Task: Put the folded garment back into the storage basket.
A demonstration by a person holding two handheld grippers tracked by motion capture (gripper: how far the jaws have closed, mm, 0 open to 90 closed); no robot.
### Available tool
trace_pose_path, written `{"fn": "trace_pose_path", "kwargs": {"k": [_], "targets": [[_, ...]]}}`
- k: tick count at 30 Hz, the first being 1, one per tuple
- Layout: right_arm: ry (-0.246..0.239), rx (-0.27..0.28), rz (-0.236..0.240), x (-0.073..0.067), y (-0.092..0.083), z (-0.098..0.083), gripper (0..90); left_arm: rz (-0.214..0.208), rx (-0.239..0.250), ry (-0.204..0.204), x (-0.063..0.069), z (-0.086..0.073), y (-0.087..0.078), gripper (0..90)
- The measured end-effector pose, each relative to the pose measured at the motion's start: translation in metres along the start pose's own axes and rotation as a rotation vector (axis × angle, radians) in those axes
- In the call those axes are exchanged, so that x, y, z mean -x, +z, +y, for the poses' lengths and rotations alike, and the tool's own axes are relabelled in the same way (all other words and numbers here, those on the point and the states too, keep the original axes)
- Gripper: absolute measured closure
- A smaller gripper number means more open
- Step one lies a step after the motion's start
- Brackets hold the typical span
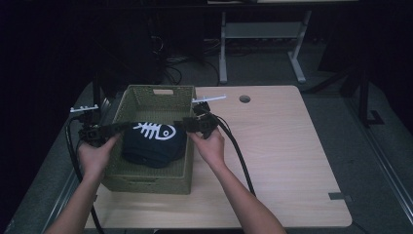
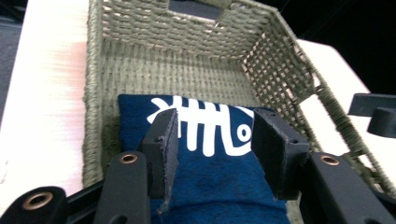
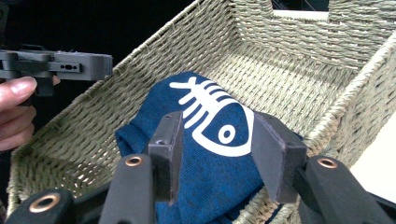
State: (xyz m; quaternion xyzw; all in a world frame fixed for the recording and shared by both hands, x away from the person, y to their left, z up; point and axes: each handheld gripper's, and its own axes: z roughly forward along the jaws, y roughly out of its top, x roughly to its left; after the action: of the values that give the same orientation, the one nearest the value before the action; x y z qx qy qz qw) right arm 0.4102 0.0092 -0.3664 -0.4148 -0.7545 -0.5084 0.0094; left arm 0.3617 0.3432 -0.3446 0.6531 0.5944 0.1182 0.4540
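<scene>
a: both sets of jaws stand parted, nothing pinched. the left gripper (image 1: 113,129) and right gripper (image 1: 191,125) each straddle an end of the folded cloth without pressing it.

b: so we are at the let-go. the table (image 1: 282,161) carries the woven basket (image 1: 160,95), and the blue cloth with the fish-bone print (image 1: 155,141) lies inside it, toward its near end.

a: then we lift both grippers straight up together, i think, so no pad (image 2: 164,140) drags the fold loose.

b: and we keep clear of the basket walls as we rise.
</scene>
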Motion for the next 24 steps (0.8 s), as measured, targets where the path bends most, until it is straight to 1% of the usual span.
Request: {"fn": "trace_pose_path", "kwargs": {"k": [2,3,5,7,8,10,11,13,15,16,17,18,19,20,21,22,24], "targets": [[0.004,0.001,0.019,0.001,-0.002,0.001,52.1,-0.006,0.010,0.007,0.003,0.001,-0.001,50.7],[0.004,0.001,0.019,0.001,-0.002,0.001,52.1,-0.006,0.010,0.007,0.003,0.001,-0.001,50.5],[0.003,0.002,0.024,0.002,-0.004,0.001,51.4,-0.026,0.017,0.004,0.005,0.001,-0.001,49.6],[0.000,0.001,0.045,0.003,-0.006,0.002,51.0,-0.030,0.027,0.008,0.007,0.000,-0.001,48.7],[-0.014,0.000,0.052,0.003,-0.009,0.003,50.2,-0.042,0.039,0.001,0.010,0.000,-0.002,48.3],[-0.015,0.002,0.060,0.004,-0.010,0.004,49.4,-0.046,0.047,0.002,0.011,0.000,-0.003,48.3],[-0.007,-0.003,0.077,0.007,-0.012,0.005,47.8,-0.050,0.050,0.000,0.012,0.000,-0.004,48.1],[0.003,-0.005,0.090,0.010,-0.014,0.005,44.9,-0.067,0.055,-0.012,0.013,0.000,-0.004,47.5],[0.003,0.000,0.108,0.012,-0.017,0.005,41.3,-0.050,0.049,0.006,0.016,-0.001,-0.004,46.5],[-0.014,0.013,0.128,0.013,-0.021,0.004,39.9,-0.056,0.048,-0.002,0.017,-0.002,-0.003,45.7],[-0.014,0.013,0.128,0.013,-0.021,0.004,39.9,-0.056,0.048,-0.002,0.017,-0.002,-0.003,45.2],[-0.023,0.014,0.144,0.012,-0.025,0.003,37.5,-0.063,0.046,-0.011,0.020,-0.002,-0.002,44.5],[-0.023,0.014,0.144,0.012,-0.025,0.003,37.5,-0.063,0.046,-0.011,0.020,-0.002,-0.002,43.5],[-0.027,0.018,0.162,0.012,-0.029,0.003,35.6,-0.079,0.061,-0.004,0.025,-0.002,-0.003,43.1],[-0.027,0.018,0.162,0.012,-0.029,0.003,35.6,-0.079,0.061,-0.004,0.025,-0.002,-0.003,43.0],[-0.030,0.024,0.167,0.013,-0.032,0.003,35.0,-0.098,0.069,-0.001,0.028,-0.002,-0.003,43.0],[-0.030,0.037,0.180,0.014,-0.037,0.003,34.3,-0.116,0.066,0.007,0.031,-0.002,-0.002,41.8]]}}
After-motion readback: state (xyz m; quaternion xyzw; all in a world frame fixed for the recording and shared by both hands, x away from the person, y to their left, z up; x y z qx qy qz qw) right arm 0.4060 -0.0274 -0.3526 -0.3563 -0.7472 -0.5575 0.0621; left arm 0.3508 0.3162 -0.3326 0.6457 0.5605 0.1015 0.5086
